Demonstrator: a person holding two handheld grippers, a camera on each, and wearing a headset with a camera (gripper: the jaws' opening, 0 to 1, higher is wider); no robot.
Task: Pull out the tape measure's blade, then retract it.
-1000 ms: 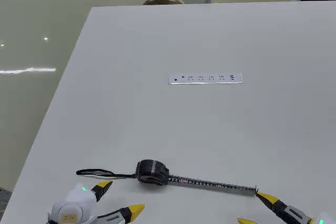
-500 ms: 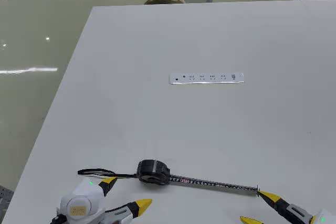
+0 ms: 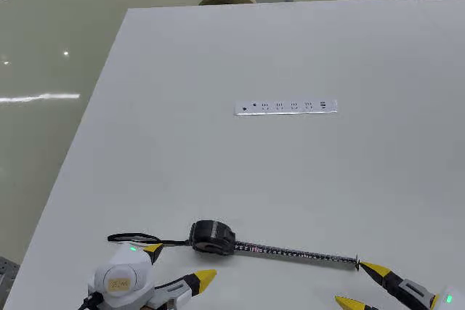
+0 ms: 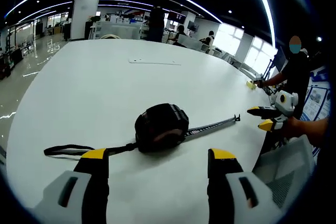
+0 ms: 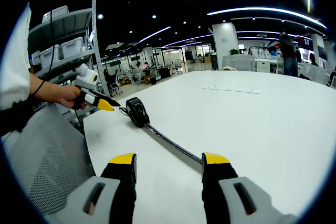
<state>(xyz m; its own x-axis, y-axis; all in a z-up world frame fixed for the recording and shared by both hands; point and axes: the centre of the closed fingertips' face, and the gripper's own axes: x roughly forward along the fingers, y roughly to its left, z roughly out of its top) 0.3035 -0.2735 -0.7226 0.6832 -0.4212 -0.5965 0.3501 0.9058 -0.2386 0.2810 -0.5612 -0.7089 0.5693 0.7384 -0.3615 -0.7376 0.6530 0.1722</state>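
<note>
We are looking at the tape measure point(image 3: 212, 237), which is lying near the front edge of the worktop point(image 3: 290, 49), toward its front left corner. Its blade point(image 3: 294, 253) is lying drawn out flat on the worktop, running from the black case point(image 4: 160, 127) toward the right, roughly along the front edge. The end hook point(image 3: 356, 260) is resting just beside one jaw of the right tool point(image 3: 357, 284); we cannot tell whether hook and jaw are touching. A thin black strap point(image 3: 134, 238) is trailing from the other side of the case toward the left edge.

The right tool is hanging released, jaws apart and gripping nothing; in the right gripper view the blade is ending beside one jaw tip, not pinched between the two. The left tool point(image 3: 179, 263) is likewise released, jaws spread wide. In the left gripper view the case is sitting ahead of the jaws, apart from both tips.

We are judging the pull-out as done, since a good length of blade is showing. The retraction is what is remaining: the blade is lying extended and neither tool is holding anything.

Farther back, a white power strip point(image 3: 285, 107) is lying near the middle of the worktop, well apart from the work.
</note>
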